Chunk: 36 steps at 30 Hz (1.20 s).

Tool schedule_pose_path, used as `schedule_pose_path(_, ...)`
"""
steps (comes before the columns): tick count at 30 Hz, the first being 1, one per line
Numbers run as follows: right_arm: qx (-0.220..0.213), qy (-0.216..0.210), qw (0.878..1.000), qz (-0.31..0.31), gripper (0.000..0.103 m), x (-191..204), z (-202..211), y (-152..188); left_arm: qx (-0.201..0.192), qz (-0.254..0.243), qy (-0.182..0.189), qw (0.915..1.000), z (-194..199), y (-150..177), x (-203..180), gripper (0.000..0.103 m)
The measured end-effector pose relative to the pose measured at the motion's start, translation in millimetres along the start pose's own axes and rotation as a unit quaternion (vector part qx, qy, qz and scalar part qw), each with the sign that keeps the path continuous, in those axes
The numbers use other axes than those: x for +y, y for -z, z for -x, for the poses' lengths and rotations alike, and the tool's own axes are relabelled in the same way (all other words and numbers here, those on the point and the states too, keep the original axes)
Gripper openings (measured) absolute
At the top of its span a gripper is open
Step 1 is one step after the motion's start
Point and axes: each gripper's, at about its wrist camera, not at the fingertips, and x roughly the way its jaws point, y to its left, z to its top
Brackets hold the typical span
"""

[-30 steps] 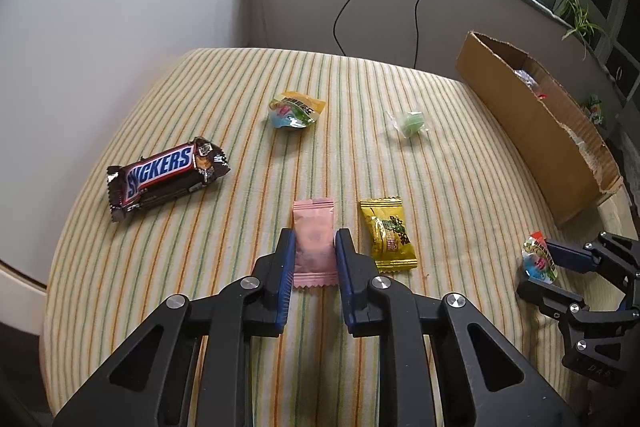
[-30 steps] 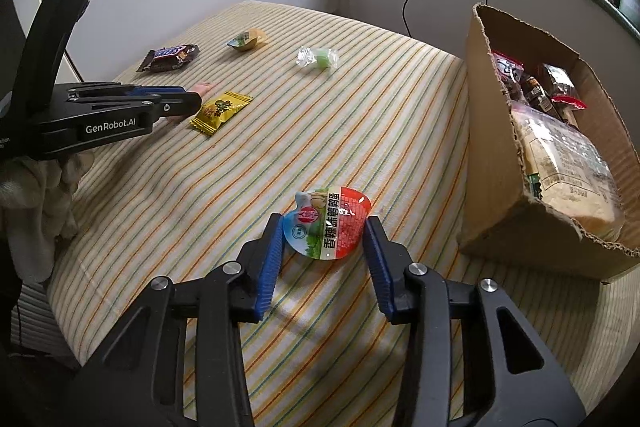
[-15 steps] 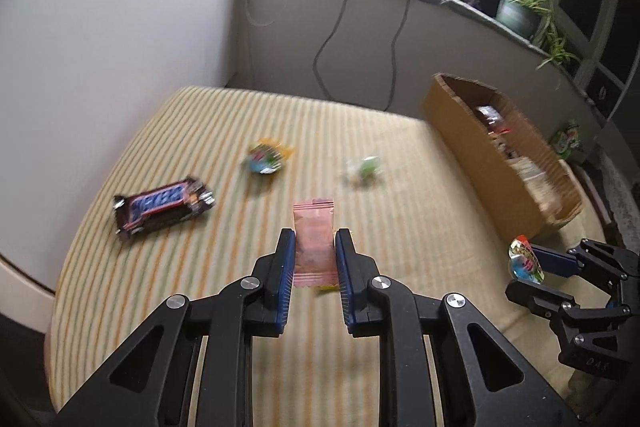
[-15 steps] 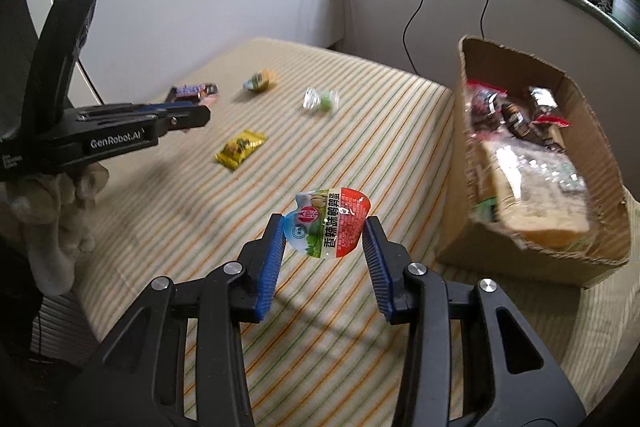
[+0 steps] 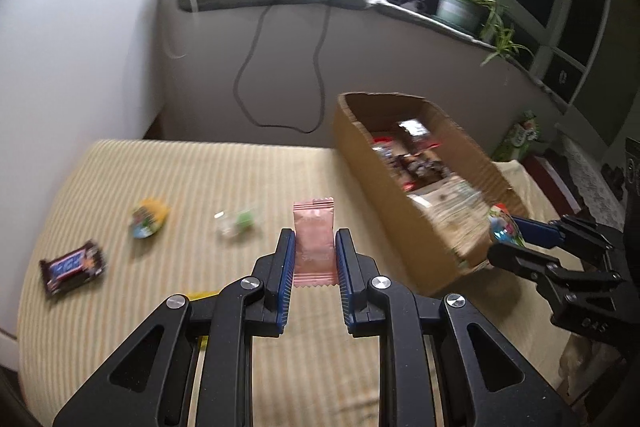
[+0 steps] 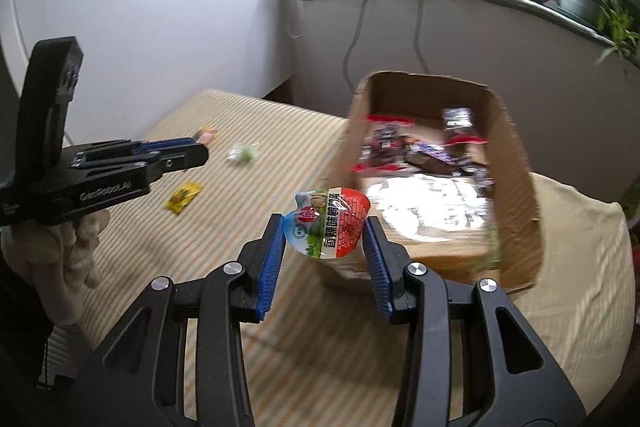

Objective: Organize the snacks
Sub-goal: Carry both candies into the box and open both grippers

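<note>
1. The left gripper [image 5: 314,247] is clenched on a pink sachet [image 5: 313,239], which stands upright between the blue pads, clear of the striped tablecloth [image 5: 240,167].
2. The right gripper [image 6: 326,233] grips a round red-and-green snack pack [image 6: 330,221] by its edges — it is also off the cloth, just in front of the cardboard box [image 6: 516,163].
3. A gloved hand [image 6: 60,251] holds the left tool's handle at the left of the right wrist view.
4. On the cloth lie a yellow packet [image 6: 184,197], a Snickers bar [image 5: 72,269], a yellow-and-green pouch [image 5: 149,219] and a clear-wrapped green candy [image 5: 240,221], all well apart.
5. The box stands at the cloth's right side — open-topped and already holding several wrapped snacks.
6. Beyond, cables hang down the wall below a ledge with a potted plant [image 5: 464,3].
</note>
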Motion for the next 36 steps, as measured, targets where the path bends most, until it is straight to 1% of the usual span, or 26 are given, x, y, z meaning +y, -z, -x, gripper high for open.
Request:
schedule_pose_path(8, -0.008, 0.028, 0.999, -0.028, 0.042, -46, 9, -3, 0.008, -0.025, 0.031, 0.9992, -20, -13, -41, 0.019)
schedule_pose_path(17, 0.000, 0.054, 0.998, -0.042, 0.042, -82, -1, -2, 0.021, -0.055, 0.050, 0.9970, -40, -19, -80, 0.019)
schedule_pose_path(26, 0.012, 0.059, 0.997, -0.056, 0.042, -101, -13, 3, 0.028, -0.074, 0.059, 0.9951, -52, -20, -105, 0.019)
schedule_pose_path(36, 0.017, 0.058, 0.996, -0.063, 0.043, -109, -17, 7, 0.028, -0.086, 0.061, 0.9941, -54, -22, -118, 0.019)
